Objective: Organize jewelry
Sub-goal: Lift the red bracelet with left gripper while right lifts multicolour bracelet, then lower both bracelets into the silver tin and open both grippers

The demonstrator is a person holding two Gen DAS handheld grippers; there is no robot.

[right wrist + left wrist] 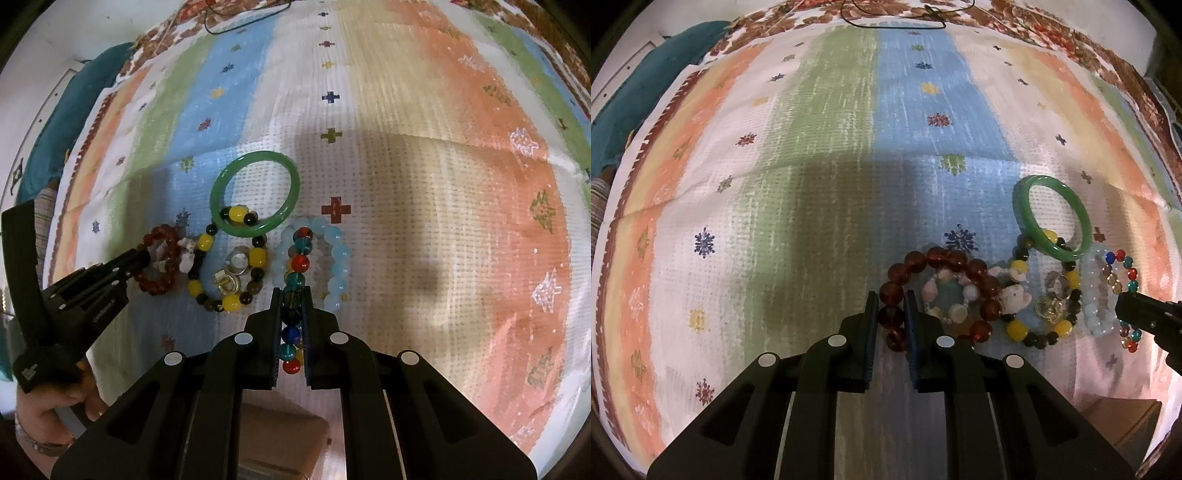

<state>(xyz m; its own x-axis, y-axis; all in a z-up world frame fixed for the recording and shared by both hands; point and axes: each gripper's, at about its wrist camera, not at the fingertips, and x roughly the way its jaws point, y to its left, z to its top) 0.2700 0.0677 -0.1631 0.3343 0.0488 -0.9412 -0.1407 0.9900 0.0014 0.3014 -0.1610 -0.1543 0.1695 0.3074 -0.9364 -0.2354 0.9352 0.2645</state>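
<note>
Jewelry point(236, 254), striped cloth point(443, 184), no legible writing

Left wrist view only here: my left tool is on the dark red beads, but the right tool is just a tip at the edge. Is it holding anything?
Observer: Yes, the right tool is shut on the multicoloured bracelet.
Operator: Across the strand or along it?
Observer: Along it; several beads sit in a row between the pads.
Operator: Clear of the pale blue bracelet?
Observer: No, its far beads overlap the pale blue bracelet's far side.
</note>
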